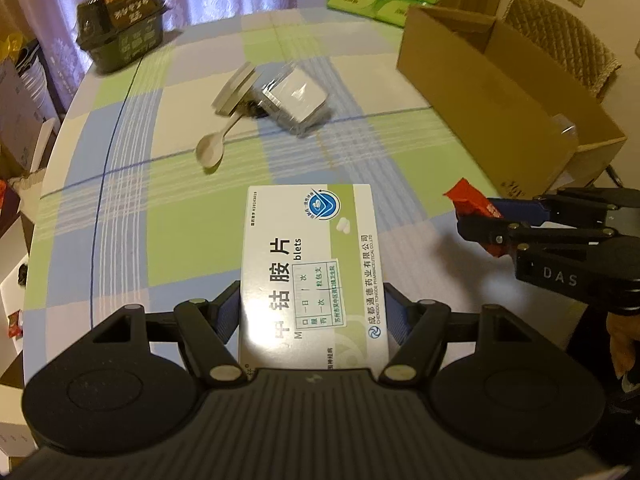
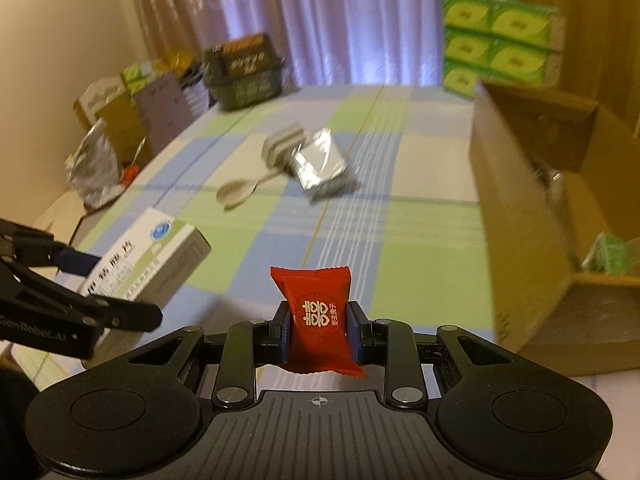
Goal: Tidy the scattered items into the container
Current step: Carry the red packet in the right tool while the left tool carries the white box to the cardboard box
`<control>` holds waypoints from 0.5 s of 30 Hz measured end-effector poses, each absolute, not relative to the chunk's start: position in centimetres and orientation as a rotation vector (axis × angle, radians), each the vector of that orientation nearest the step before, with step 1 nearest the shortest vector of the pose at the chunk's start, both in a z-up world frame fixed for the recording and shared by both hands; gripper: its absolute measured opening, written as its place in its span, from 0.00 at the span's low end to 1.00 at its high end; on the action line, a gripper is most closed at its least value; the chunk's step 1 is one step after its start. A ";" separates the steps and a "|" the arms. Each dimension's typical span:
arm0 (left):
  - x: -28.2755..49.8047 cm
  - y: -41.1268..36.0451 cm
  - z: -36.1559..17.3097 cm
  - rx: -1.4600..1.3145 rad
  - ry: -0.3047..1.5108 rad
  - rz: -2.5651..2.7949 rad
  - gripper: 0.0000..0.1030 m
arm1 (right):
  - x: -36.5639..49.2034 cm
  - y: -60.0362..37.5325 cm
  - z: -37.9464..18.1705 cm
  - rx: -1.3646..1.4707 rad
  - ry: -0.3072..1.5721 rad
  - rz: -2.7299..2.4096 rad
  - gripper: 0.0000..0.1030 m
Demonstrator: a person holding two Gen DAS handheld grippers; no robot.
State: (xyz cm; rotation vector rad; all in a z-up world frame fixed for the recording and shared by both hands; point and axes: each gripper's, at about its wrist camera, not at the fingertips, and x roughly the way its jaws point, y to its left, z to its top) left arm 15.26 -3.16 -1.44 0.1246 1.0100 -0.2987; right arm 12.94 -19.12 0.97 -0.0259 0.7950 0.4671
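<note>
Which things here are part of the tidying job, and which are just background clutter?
Job: medicine box in left gripper; red candy packet in right gripper; spoon, foil packet, cardboard box.
Background: green tissue packs, dark basket.

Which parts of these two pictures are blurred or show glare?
Left wrist view: glare whitens the medicine box near the fingers; the dark basket is smeared. Right wrist view: the red candy packet is sharp; the cardboard box and silver pouch are blurred.
</note>
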 end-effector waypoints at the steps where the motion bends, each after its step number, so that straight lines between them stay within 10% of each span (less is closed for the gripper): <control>1: 15.3 -3.5 -1.0 0.122 1.001 -0.307 0.65 | 12.9 -19.3 1.5 -0.026 0.779 0.458 0.29; 15: 19.4 -15.3 4.8 0.119 0.903 -0.519 0.65 | 14.7 -30.1 9.0 0.011 0.610 0.239 0.29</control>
